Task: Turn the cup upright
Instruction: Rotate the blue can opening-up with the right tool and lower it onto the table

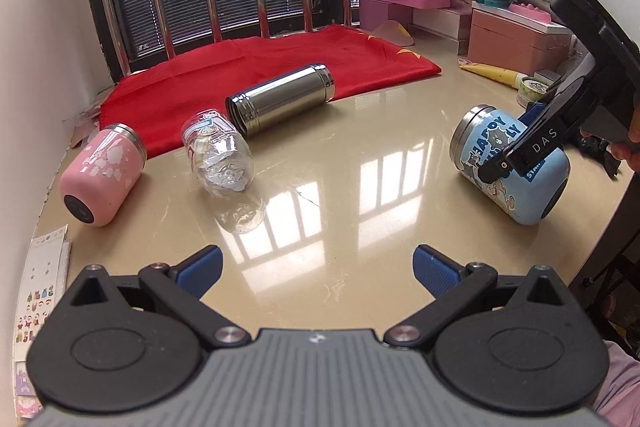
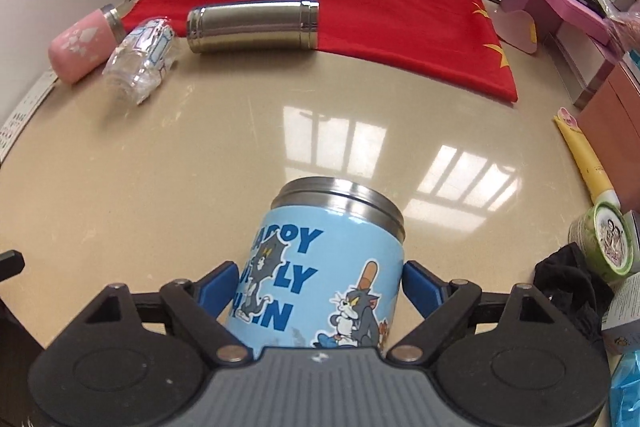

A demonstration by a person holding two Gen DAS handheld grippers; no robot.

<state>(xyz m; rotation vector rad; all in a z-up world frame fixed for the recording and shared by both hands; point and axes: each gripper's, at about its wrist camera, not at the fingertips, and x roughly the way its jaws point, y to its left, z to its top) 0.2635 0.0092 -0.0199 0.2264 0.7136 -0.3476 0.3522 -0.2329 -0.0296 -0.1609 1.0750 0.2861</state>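
A light blue cartoon cup (image 2: 320, 267) with a steel rim lies tilted on the beige table, rim pointing away. My right gripper (image 2: 318, 287) has a blue pad on each side of its body and is shut on it; in the left wrist view the cup (image 1: 508, 171) sits at the right with the right gripper (image 1: 520, 151) on it. My left gripper (image 1: 316, 267) is open and empty above the table's near edge. A pink cup (image 1: 102, 175), a clear glass cup (image 1: 220, 155) and a steel flask (image 1: 280, 99) lie on their sides at the left.
A red cloth (image 1: 260, 67) covers the table's back. Pink boxes (image 1: 516, 39), a yellow tube (image 1: 492, 73) and a green tape roll (image 2: 604, 243) crowd the right side. A sticker sheet (image 1: 38, 291) lies at the left edge. The table (image 1: 340, 187) ends on the right.
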